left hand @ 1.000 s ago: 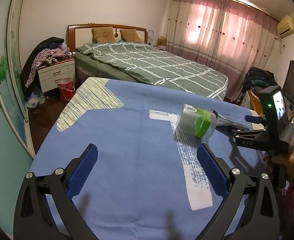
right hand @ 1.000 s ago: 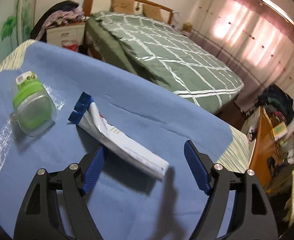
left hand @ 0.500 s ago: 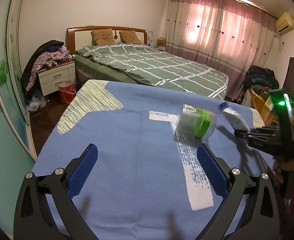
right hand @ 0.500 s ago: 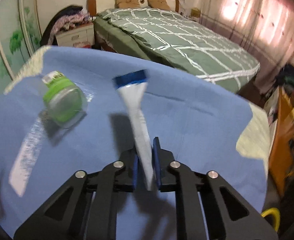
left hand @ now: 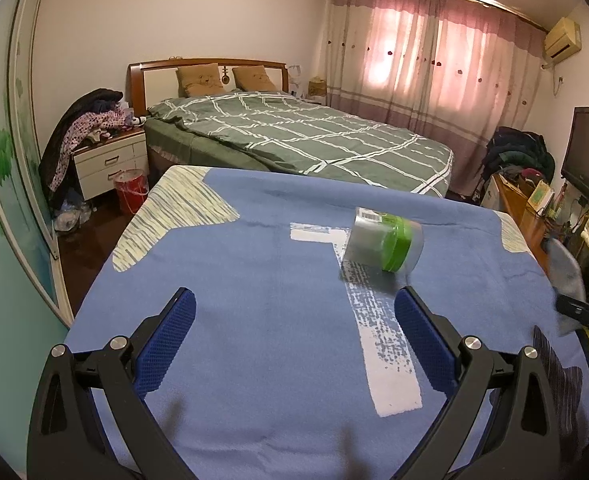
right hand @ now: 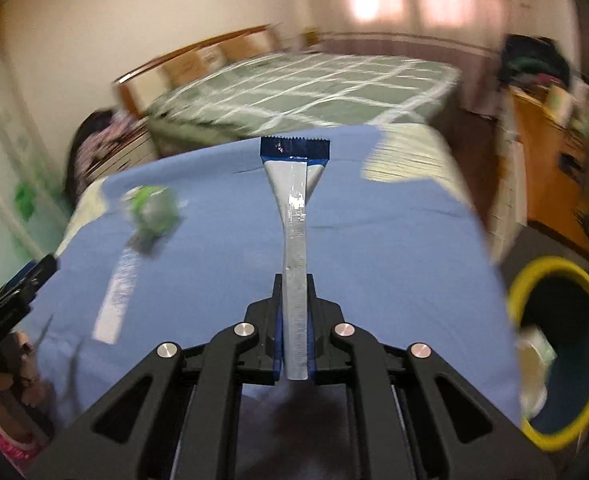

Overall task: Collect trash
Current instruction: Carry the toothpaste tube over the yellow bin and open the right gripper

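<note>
My right gripper (right hand: pixel 294 280) is shut on a long white wrapper with a blue serrated end (right hand: pixel 294 216) and holds it lifted above the blue-covered table (right hand: pixel 394 240). A clear plastic jar with a green band (left hand: pixel 382 240) lies on its side on the table, ahead and right of my open, empty left gripper (left hand: pixel 294 312). The jar also shows blurred in the right wrist view (right hand: pixel 152 208). A yellow-rimmed bin (right hand: pixel 562 344) stands off the table's right edge with some trash inside. The wrapper shows blurred at the right edge of the left wrist view (left hand: pixel 566 276).
A bed with a green checked cover (left hand: pixel 302 140) lies beyond the table. A nightstand piled with clothes (left hand: pixel 102 156) and a red bucket (left hand: pixel 131 188) are at the left. A wooden desk (right hand: pixel 542 160) with clutter is at the right.
My right gripper closed on the wrapper, lifted it off the table, and swung right toward the yellow-rimmed bin. The left gripper and the jar have stayed put.
</note>
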Motion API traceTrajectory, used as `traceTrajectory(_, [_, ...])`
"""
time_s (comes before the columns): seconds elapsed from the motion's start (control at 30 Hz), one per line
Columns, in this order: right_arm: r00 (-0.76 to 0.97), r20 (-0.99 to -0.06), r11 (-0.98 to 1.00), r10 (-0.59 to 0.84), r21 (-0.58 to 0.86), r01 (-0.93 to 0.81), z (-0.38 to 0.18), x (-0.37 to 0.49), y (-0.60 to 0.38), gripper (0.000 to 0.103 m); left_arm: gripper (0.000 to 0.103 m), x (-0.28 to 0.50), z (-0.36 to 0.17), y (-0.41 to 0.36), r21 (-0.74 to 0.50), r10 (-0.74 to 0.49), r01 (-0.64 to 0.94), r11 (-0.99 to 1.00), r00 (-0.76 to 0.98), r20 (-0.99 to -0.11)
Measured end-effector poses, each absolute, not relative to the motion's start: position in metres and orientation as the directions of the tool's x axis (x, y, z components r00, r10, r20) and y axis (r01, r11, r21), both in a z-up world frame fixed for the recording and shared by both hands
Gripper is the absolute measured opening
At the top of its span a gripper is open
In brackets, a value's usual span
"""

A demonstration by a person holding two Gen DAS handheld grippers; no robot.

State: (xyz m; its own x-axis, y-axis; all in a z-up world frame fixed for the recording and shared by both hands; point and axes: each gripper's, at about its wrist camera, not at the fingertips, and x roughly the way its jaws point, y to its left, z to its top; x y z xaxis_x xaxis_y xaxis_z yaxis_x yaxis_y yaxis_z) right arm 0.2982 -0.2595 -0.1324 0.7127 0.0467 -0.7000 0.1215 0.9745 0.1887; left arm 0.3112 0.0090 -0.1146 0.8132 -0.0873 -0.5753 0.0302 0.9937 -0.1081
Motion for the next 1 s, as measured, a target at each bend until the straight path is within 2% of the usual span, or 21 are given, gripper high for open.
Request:
traceTrajectory(0.13, [0.729, -0.669, 0.926, -0.147, 0.167, 0.339, -0.132, 0.268, -0.311, 0.009, 0.098, 0.309, -0.114, 0.005, -0.094, -0.085, 0.038, 0.995, 0.818, -0.569])
traceTrajectory(0.3, [0.646, -0.674, 0.794, -0.358, 0.144, 0.59, -0.144, 0.24, -0.372, 0.009, 0.098, 0.308, -0.114, 0.002, -0.081, -0.086, 0.049, 0.996, 0.818, -0.568])
traceTrajectory(0.4, [0.6, -0.715, 0.731, -0.359, 0.184, 0.657, -0.159, 0.235, -0.398, 0.009, 0.098, 0.308, -0.114, 0.0, -0.075, -0.09, 0.058, 0.996, 0.817, -0.569])
traceTrajectory(0.6, [0.554, -0.734, 0.671, -0.393, 0.183, 0.719, -0.164, 0.232, -0.413, 0.011, 0.098, 0.306, -0.115, -0.002, -0.07, -0.095, 0.067, 0.995, 0.817, -0.569])
traceTrajectory(0.67, [0.548, -0.74, 0.657, -0.39, 0.193, 0.728, -0.165, 0.233, -0.414, 0.021, 0.098, 0.305, -0.115, -0.003, -0.067, -0.096, 0.071, 0.995, 0.818, -0.568])
traceTrajectory(0.73, [0.543, -0.736, 0.651, -0.403, 0.186, 0.735, -0.163, 0.232, -0.415, 0.039, 0.098, 0.304, -0.114, -0.005, -0.061, -0.097, 0.075, 0.995, 0.818, -0.567])
traceTrajectory(0.83, [0.544, -0.727, 0.662, -0.419, 0.166, 0.731, -0.161, 0.233, -0.409, 0.05, 0.098, 0.304, -0.114, -0.007, -0.052, -0.097, 0.082, 0.995, 0.818, -0.566])
traceTrajectory(1.0, [0.544, -0.722, 0.674, -0.427, 0.147, 0.724, -0.16, 0.234, -0.405, 0.058, 0.098, 0.304, -0.114, -0.008, -0.051, -0.098, 0.084, 0.995, 0.816, -0.57])
